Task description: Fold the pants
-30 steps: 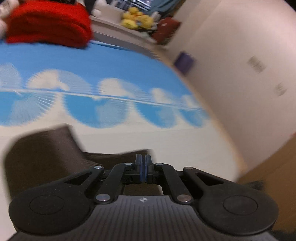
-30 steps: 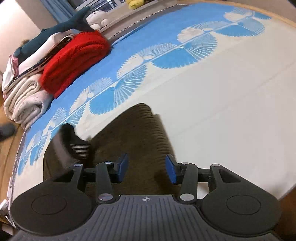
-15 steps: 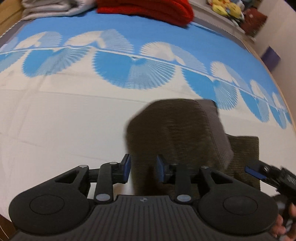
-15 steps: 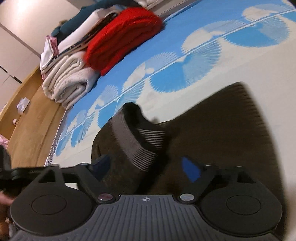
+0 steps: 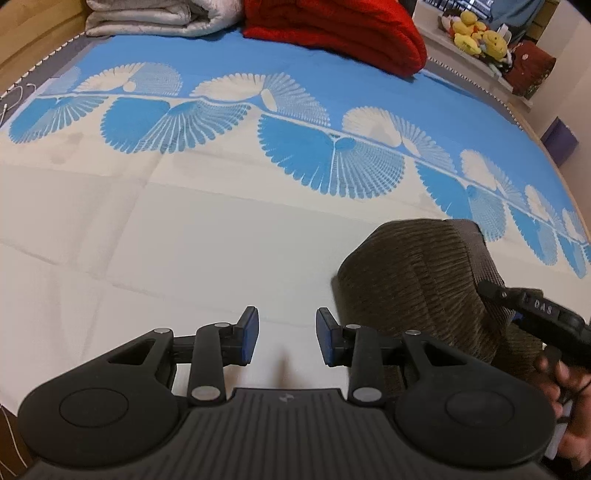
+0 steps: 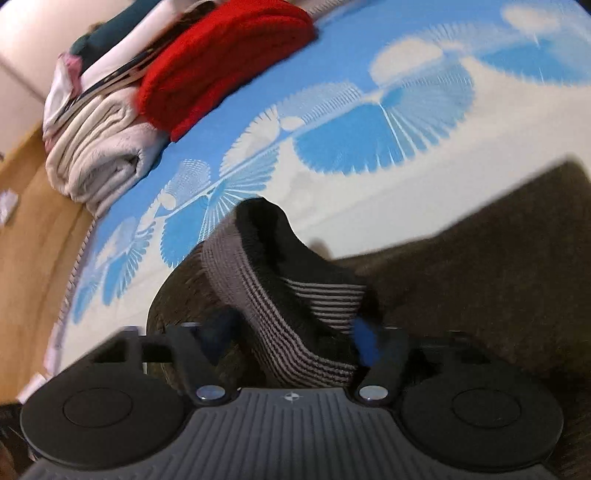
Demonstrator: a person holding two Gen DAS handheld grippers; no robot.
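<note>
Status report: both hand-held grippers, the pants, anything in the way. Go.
Left hand-held gripper open, empty, over bare bedspread. Right hand-held gripper just closing around the striped waistband. Brown pants bunched, fold unfinished. Nothing in the way.

One pants (image 5: 417,273), two grippers (image 5: 286,339).

Left side: bare bed (image 5: 155,258), wide open lane.
Right side: pants (image 5: 417,273) heap blocks.
Far edge: red blanket (image 5: 332,33), grey blanket (image 5: 155,16) wall it off.
</note>
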